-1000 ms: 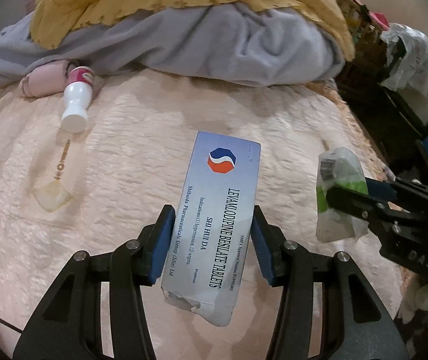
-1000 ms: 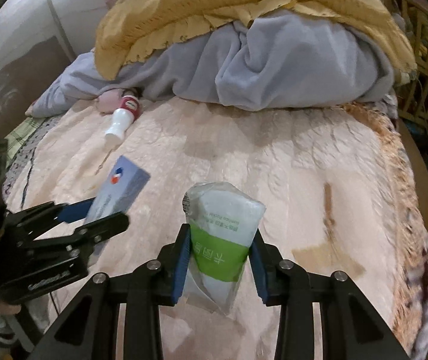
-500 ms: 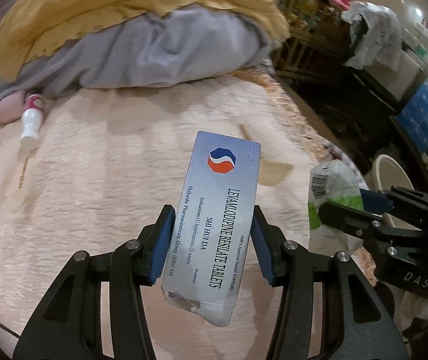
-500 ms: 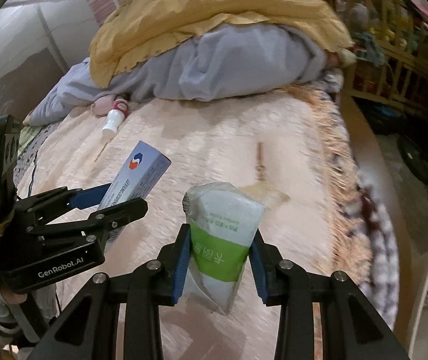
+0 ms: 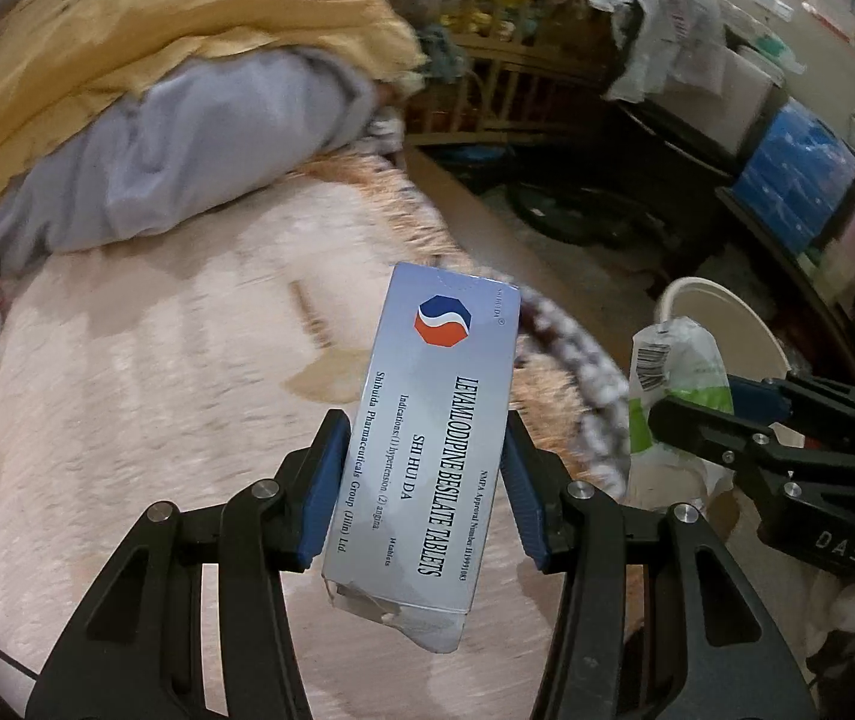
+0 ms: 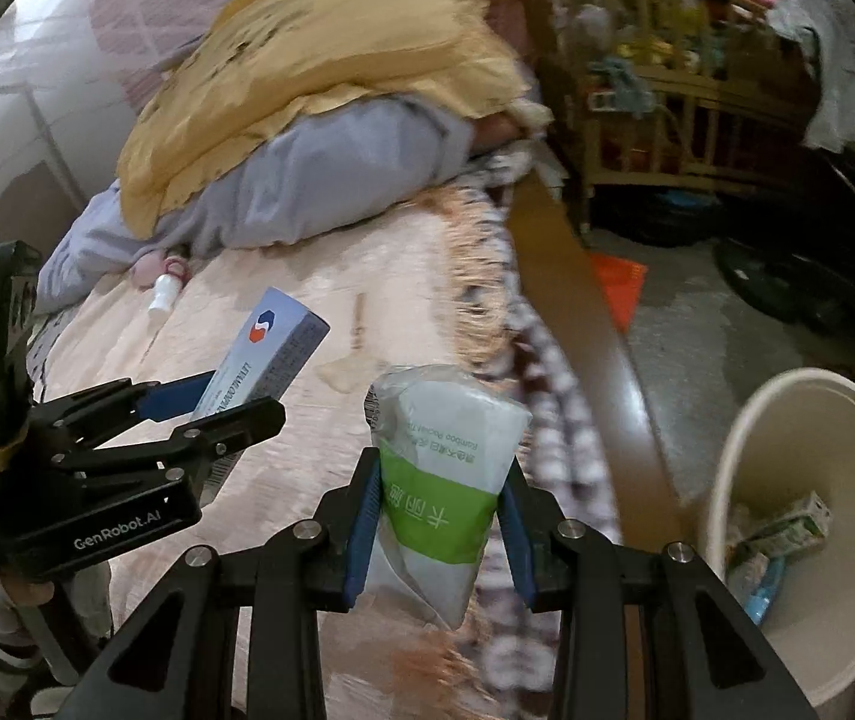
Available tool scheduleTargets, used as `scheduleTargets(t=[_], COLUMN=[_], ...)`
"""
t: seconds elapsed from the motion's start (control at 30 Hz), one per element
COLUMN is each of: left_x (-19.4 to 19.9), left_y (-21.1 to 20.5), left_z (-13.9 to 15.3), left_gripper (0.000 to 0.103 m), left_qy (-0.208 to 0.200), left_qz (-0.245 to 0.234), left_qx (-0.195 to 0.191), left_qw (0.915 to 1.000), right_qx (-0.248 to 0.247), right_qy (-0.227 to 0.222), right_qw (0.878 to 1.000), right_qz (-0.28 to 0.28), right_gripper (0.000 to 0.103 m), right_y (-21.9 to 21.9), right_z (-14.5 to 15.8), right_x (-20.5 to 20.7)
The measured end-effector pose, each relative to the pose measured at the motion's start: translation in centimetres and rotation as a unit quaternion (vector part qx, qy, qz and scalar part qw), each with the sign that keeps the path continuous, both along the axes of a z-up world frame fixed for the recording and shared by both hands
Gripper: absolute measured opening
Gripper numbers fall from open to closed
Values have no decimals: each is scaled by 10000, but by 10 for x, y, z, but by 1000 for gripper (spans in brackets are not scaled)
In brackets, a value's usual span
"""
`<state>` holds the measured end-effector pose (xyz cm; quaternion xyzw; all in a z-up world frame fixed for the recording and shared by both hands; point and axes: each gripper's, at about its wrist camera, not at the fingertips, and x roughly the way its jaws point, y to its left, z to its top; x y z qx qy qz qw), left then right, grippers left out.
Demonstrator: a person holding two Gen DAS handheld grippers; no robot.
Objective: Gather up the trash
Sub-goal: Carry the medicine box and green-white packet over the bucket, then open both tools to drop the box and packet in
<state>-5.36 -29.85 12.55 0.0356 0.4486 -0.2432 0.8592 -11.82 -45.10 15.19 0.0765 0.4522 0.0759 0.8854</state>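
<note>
**Both tongs loaded, bin just off the bed edge**

Nearest to you, your left tongs (image 5: 421, 480) are pinching the silver-blue tablet box (image 5: 436, 420) across its width, blue pads pressed flat against both long sides. The box stands almost upright with the red-and-blue logo at the far end, and its near end flap is torn open.

Your right tongs (image 6: 436, 516) are clamped on a white-and-green tissue pack (image 6: 442, 480), and the soft wrapper is squeezed in a bit between the pads. From the left wrist view that same pack (image 5: 676, 384) shows off to the right, held up in front of the bin's rim.

Both things are off the bed (image 6: 283, 360), hanging over its near right corner. The pinkish bedspread has a fringed edge, and a brown wooden side rail (image 6: 577, 312) runs along it.

Right of the rail, down on the floor, sits the cream waste bin (image 6: 745, 438). It's already got some crumpled packaging and something light blue in the bottom.

Further back on the bed, a small white bottle with a pink cap (image 6: 164, 294) lies by the pile of grey blanket (image 6: 319, 180) with a yellow blanket (image 6: 331, 60) on top. Far right, a wooden crib (image 6: 637, 78) full of clutter.
</note>
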Motion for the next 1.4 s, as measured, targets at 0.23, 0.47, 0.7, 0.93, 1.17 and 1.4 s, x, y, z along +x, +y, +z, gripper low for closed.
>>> scheduleTargets(t=[0.23,0.47,0.7,0.93,1.17,1.4], left_x=[-9,-14,-18,-19,-19,-19], left_y=[-55,-103,-145,-184,-217,-234], left_z=[4,6,4,3,-1,-3], left_gripper=[48,48,48,48,48,50], left_qy=[-37,-45,-5,181,447,674], left_qz=[-440,-808,-1134,-1384,-1663,-1787], left_qx=[-9,-4,51,-112,-374,-696], left_qw=[9990,9967,9935,9901,9844,9791], right_qx=[9,5,35,70,113,160], right_qy=[1,71,133,217,285,270], right_qw=[9988,9951,9901,9846,9790,9747], right_qz=[-494,-988,-1395,-1734,-2015,-2211], right_gripper=[36,36,36,36,36,37], right_y=[-56,-109,-150,-185,-211,-224], right_z=[0,-6,-13,-24,-34,-40], right_x=[-24,-44,-60,-75,-84,-91])
